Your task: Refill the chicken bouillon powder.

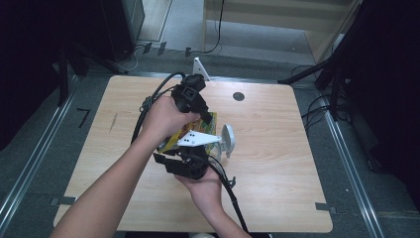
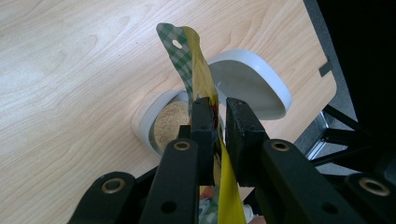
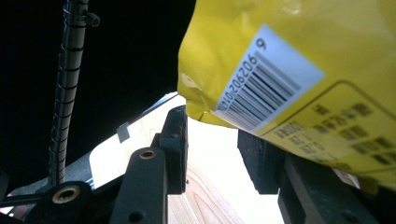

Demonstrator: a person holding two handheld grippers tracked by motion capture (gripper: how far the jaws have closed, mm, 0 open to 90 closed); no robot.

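the yellow packet (image 3: 299, 60) carried a white barcode label (image 3: 268, 79) in the right gripper view. a single "6" stood at the label's upper end, and digits running along the bars read roughly "9029020", the last ones cut off at the packet's fold. the fine print in the outlined panel beside it was too blurred to read.
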